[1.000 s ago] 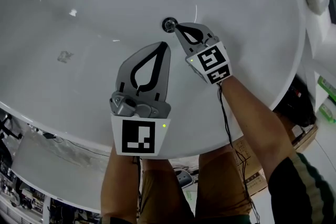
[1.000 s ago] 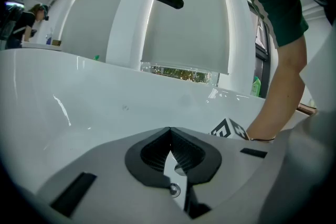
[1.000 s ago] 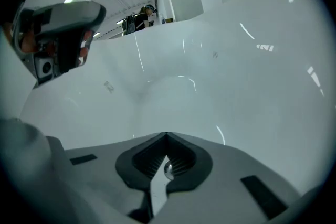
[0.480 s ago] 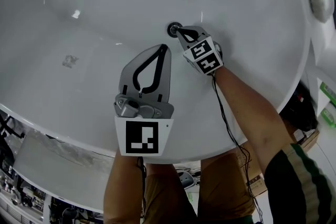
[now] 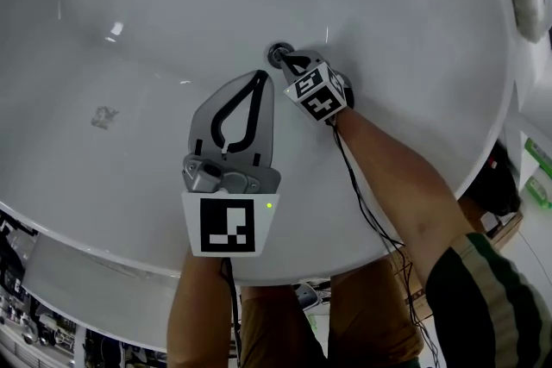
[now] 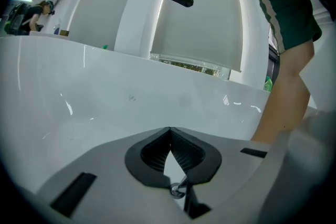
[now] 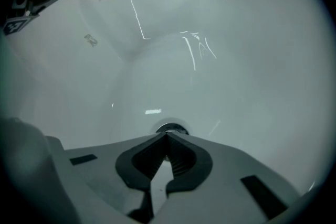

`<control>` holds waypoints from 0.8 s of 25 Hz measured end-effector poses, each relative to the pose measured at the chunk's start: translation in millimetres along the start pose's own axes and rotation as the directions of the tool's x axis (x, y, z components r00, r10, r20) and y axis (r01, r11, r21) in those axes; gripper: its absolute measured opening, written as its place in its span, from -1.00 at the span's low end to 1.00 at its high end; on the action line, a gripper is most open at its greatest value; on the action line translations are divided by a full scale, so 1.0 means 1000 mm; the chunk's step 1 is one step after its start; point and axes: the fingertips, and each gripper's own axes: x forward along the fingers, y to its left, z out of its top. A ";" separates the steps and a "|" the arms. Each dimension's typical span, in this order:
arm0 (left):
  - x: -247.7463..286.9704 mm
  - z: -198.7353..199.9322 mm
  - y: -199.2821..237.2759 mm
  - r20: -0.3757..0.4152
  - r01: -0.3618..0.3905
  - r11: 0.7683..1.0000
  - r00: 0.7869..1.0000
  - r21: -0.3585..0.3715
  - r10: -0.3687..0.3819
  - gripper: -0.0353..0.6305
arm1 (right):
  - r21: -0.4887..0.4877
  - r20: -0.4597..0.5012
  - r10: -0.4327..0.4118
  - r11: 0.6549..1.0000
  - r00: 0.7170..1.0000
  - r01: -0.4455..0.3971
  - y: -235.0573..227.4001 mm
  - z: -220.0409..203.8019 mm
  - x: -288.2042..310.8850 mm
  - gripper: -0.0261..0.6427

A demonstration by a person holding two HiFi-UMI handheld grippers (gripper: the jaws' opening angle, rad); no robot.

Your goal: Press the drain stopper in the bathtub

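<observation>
My R grey two-jaw gripper (image 7: 167, 135) is fully closed w/ nothing between the jaws; tips together make one blunt point for pushing, I reckon. They sit right at the round dark-rimmed metal drain stopper (image 7: 170, 127) in the floor of the glossy white bathtub (image 5: 155, 4); contact not confirmable. L gripper (image 5: 261, 77), also closed & empty, hangs just beside, prob. parked clear.

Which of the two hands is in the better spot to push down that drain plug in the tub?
Right. The right gripper, jaws shut, points down with its tip right at the drain stopper; the left gripper hangs nearer the person, short of it.
</observation>
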 end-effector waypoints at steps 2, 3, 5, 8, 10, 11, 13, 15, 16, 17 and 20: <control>0.001 -0.002 0.000 -0.006 -0.006 1.000 1.000 -0.004 0.006 -0.87 | -0.013 -0.017 0.002 1.000 1.000 -0.002 0.000 -0.003 0.007 -0.89; 0.001 -0.001 0.002 -0.001 -0.014 1.000 1.000 -0.006 0.014 -0.87 | -0.018 -0.026 0.001 1.000 1.000 -0.001 -0.001 -0.004 0.010 -0.89; 0.000 0.003 0.006 0.010 -0.035 0.999 0.999 -0.015 0.035 -0.87 | -0.030 -0.043 -0.007 1.000 0.999 0.006 -0.003 -0.005 0.015 -0.89; 0.000 0.004 0.009 0.020 -0.053 0.998 0.998 -0.030 0.054 -0.87 | -0.060 -0.072 -0.017 0.998 0.997 0.013 -0.005 -0.009 0.023 -0.89; 0.001 0.004 0.009 0.026 -0.054 0.998 0.998 -0.035 0.055 -0.87 | -0.075 -0.087 -0.020 0.997 0.996 0.013 -0.006 -0.010 0.026 -0.89; 0.001 0.003 0.009 0.026 -0.054 0.998 0.998 -0.034 0.055 -0.87 | -0.076 -0.093 -0.022 0.997 0.995 0.015 -0.007 -0.010 0.026 -0.89; 0.001 0.001 0.008 0.017 -0.049 0.998 0.999 -0.025 0.050 -0.87 | -0.065 -0.106 -0.021 0.998 0.994 0.014 -0.006 -0.010 0.027 -0.89; 0.001 -0.001 0.008 0.013 -0.050 0.998 0.999 -0.029 0.050 -0.87 | -0.044 -0.123 -0.013 0.999 0.992 0.007 -0.006 -0.010 0.028 -0.89; 0.001 -0.001 0.009 0.011 -0.052 0.998 0.999 -0.032 0.052 -0.87 | -0.032 -0.129 -0.007 0.999 0.992 0.003 -0.006 -0.010 0.027 -0.89; 0.001 -0.002 0.008 0.008 -0.052 0.998 0.999 -0.034 0.053 -0.87 | -0.021 -0.133 -0.004 1.000 0.991 0.001 -0.007 -0.010 0.027 -0.89; 0.002 -0.003 0.007 0.001 -0.051 0.998 0.999 -0.034 0.051 -0.87 | -0.008 -0.133 -0.008 1.000 0.991 0.007 -0.007 -0.011 0.026 -0.89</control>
